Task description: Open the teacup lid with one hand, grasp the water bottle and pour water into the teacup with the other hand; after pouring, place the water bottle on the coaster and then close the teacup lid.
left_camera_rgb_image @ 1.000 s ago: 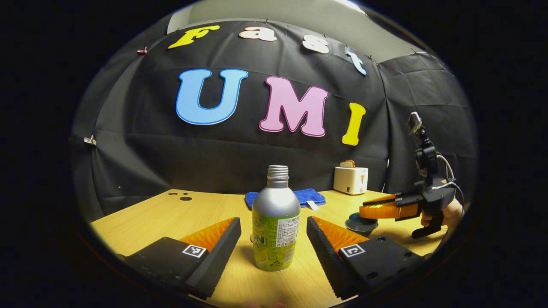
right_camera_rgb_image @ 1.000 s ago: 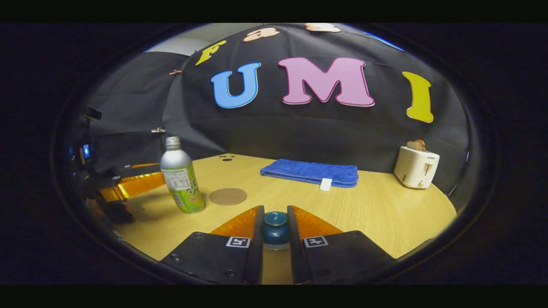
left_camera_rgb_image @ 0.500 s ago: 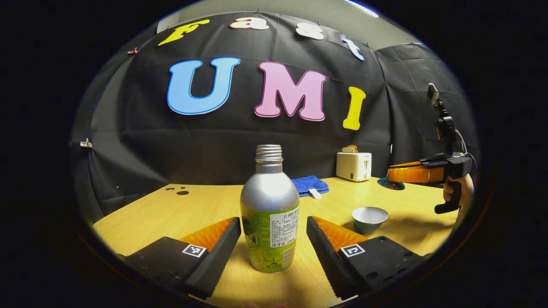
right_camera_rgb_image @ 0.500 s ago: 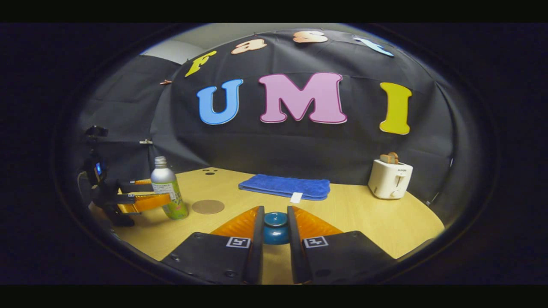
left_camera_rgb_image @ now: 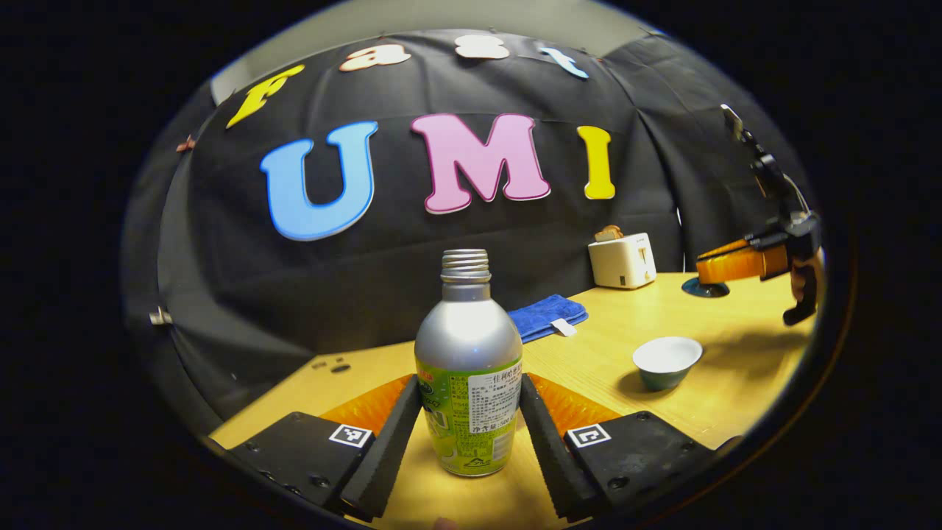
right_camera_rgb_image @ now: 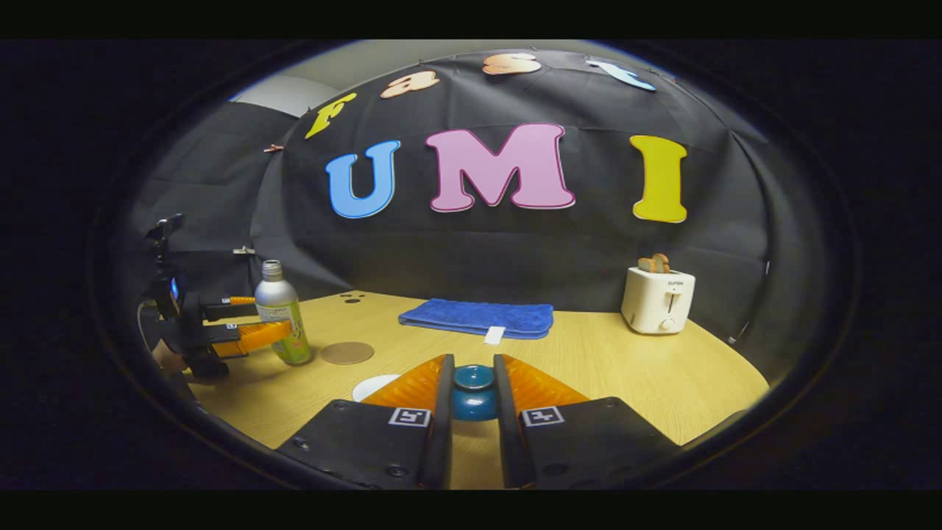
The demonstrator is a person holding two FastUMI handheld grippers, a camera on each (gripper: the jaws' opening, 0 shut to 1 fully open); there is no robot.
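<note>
Between the two fingers of the left gripper [left_camera_rgb_image: 469, 423] stands the silver metal water bottle with the green label [left_camera_rgb_image: 468, 368]. Both fingers press on its sides, so it is pinched tight. The bottle is upright on the light wooden table [left_camera_rgb_image: 589, 361], and its screw top has no cap on it.

That open top is the worry. If the bottle tips too early on its way over, water could splash on the table. The metal looks smooth, so I think it could slip or turn in the grip if the squeeze is weak.

Off to the side sits the small white-inside teacup [left_camera_rgb_image: 666, 361], open and well apart from the bottle. It is little, so a fast pour could miss it or spill over.

Farther out, the right gripper [right_camera_rgb_image: 472, 394] is squeezed on the knob of the round blue teacup lid [right_camera_rgb_image: 473, 390] and holds it up in the air. A loose hold there could drop the lid.

The flat round brown coaster [right_camera_rgb_image: 346, 352] lies just beside the bottle.

A second ago the left fingers were spread wide with the bottle free between them, and the lid was on the cup.
</note>
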